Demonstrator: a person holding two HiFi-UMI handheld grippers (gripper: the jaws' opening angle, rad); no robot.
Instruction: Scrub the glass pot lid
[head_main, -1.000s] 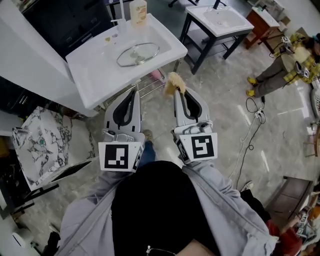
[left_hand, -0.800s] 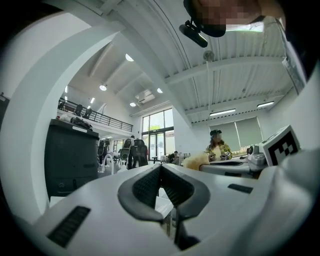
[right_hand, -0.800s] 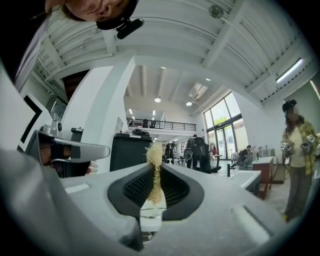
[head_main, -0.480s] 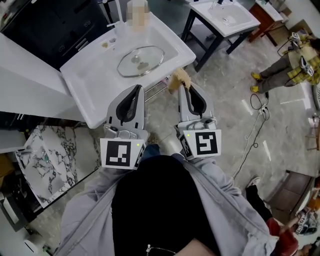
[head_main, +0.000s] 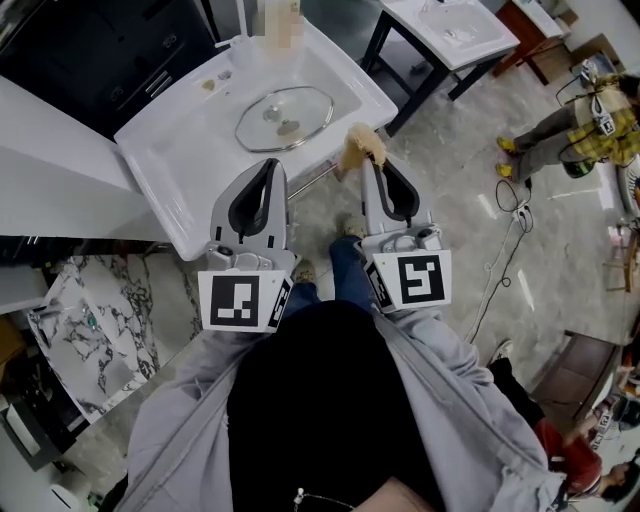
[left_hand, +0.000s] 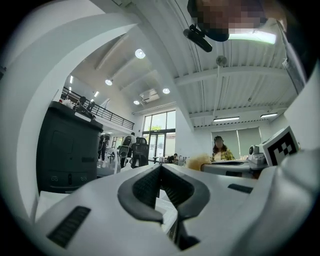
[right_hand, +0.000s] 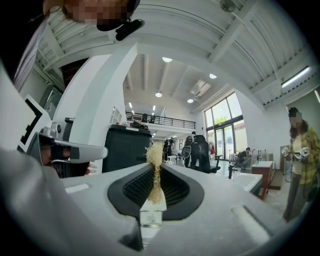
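Head view, glass lid (head_main: 284, 118) nearer, right tool (head_main: 365, 165) gripping scrubber (head_main: 357, 146)

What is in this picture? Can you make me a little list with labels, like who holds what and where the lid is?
Place: white sink on a stand, person standing in front of it
Glass pot lid: lying flat in the sink basin, a brownish spot showing on it
Left gripper: jaws shut, nothing in them
Right gripper: jaws shut on a yellow fibre scrubber
Touching the lid: neither gripper; both are held at the sink's near edge
Scrubbing: not yet begun
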